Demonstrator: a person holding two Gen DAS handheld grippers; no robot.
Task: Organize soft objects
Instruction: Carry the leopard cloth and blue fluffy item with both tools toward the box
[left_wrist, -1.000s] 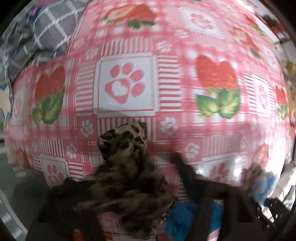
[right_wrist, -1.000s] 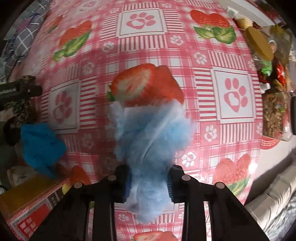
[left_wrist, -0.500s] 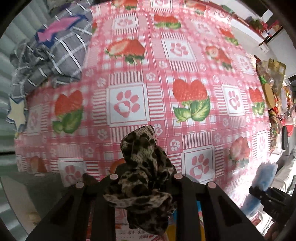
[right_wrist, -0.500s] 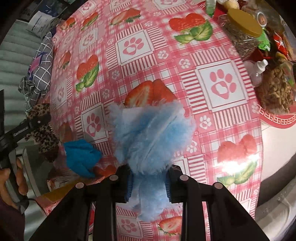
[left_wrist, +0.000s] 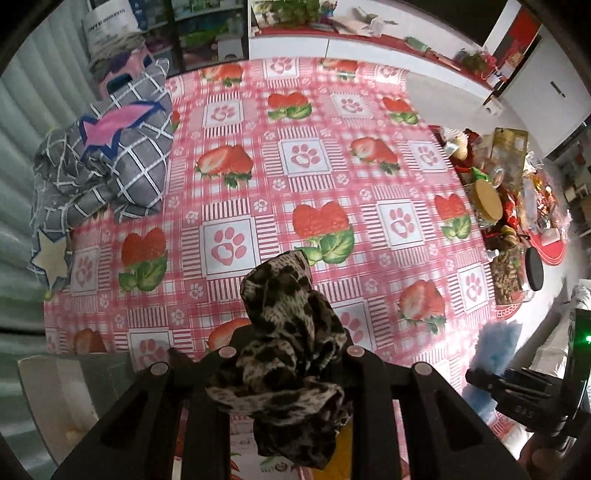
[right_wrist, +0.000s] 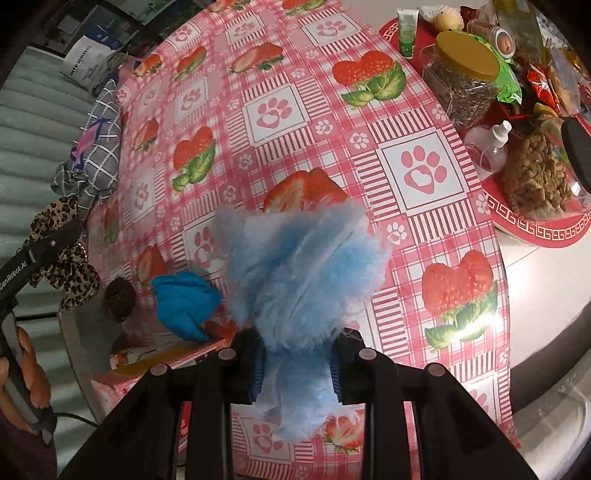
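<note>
My left gripper (left_wrist: 290, 363) is shut on a leopard-print cloth (left_wrist: 288, 332), held well above the pink strawberry tablecloth (left_wrist: 258, 177); the cloth bunches between the fingers and hangs below them. My right gripper (right_wrist: 295, 363) is shut on a fluffy light-blue cloth (right_wrist: 299, 266), also lifted off the table. In the right wrist view the left gripper (right_wrist: 40, 254) with the leopard cloth (right_wrist: 70, 273) shows at the left edge. A bright blue cloth (right_wrist: 184, 302) and a dark brown fuzzy item (right_wrist: 120, 297) lie near the table's near corner by a red and yellow box (right_wrist: 155, 365).
A grey checked bundle (left_wrist: 110, 151) lies at the table's left side. Jars (right_wrist: 465, 77), a spray bottle (right_wrist: 491, 147) and snack bags crowd a red tray (right_wrist: 532, 229) on the right. A person's hand (right_wrist: 26, 373) holds the left tool's handle.
Both grippers have risen from the table with their cloths, so much more of the tablecloth and room shows. The left view was blurred and close at first, and is now sharp.
</note>
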